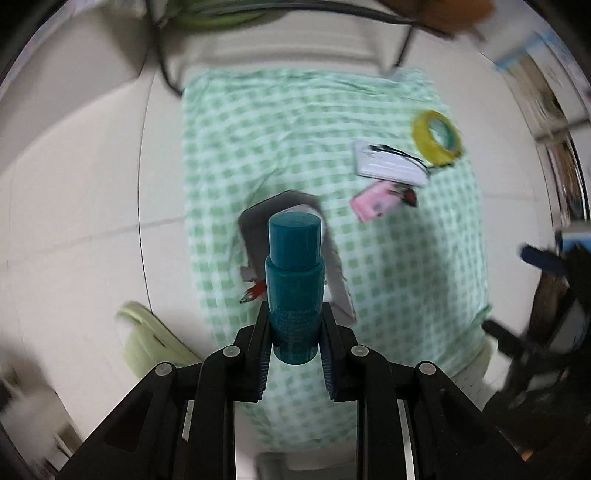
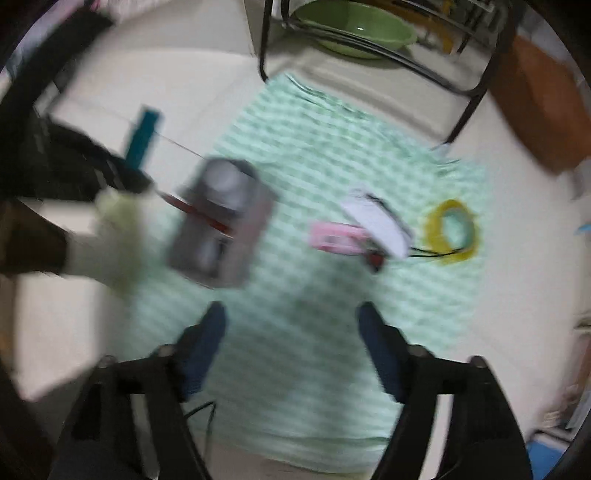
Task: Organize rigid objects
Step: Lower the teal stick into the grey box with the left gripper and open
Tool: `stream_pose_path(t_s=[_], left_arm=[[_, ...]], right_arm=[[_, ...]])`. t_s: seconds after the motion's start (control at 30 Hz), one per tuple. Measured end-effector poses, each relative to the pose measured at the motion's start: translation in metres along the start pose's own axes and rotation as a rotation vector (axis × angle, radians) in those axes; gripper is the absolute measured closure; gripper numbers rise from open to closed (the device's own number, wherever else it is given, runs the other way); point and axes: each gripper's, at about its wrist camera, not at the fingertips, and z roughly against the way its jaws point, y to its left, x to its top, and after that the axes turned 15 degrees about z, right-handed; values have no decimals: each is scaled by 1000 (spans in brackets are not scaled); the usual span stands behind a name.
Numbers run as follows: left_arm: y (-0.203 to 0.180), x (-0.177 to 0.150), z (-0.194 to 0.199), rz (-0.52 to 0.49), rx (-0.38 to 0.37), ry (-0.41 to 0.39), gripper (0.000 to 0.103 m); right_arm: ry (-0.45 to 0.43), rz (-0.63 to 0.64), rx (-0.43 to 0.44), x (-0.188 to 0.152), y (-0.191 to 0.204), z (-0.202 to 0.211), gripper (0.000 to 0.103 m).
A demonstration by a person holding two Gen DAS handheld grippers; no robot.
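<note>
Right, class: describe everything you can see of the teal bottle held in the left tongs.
The teal bottle is a small, smooth cylinder that looks like plastic, with a tall round cap of the same colour, slightly narrower than the body, and faint, unreadable print low on the body. It is clamped near its base between the blue pads of the left tongs, cap pointing away from the camera. It hangs above a grey box on the green checked cloth; nothing else touches it.

Probably a home: tiled floor (image 1: pixel 74 192), checked cloth (image 1: pixel 295 129), green basin (image 2: pixel 354 27), chair legs (image 2: pixel 469 107).
</note>
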Motion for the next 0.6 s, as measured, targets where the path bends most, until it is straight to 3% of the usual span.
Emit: stream_pose_path(t_s=[0.17,0.27,0.4,0.6], left_arm=[[4,20,-32,120,-32,37,82],[12,29,-52,156,1,36,82],[21,37,-70,218,-6,28,82],[19,40,-94,217,-29,33,82]], right_arm=[[168,35,-197,-8,1,-24,12],[188,74,-271,-13,3,-28,9],[175,110,-258,-18,7,-30,7],[183,31,-176,-25,4,-41,7]])
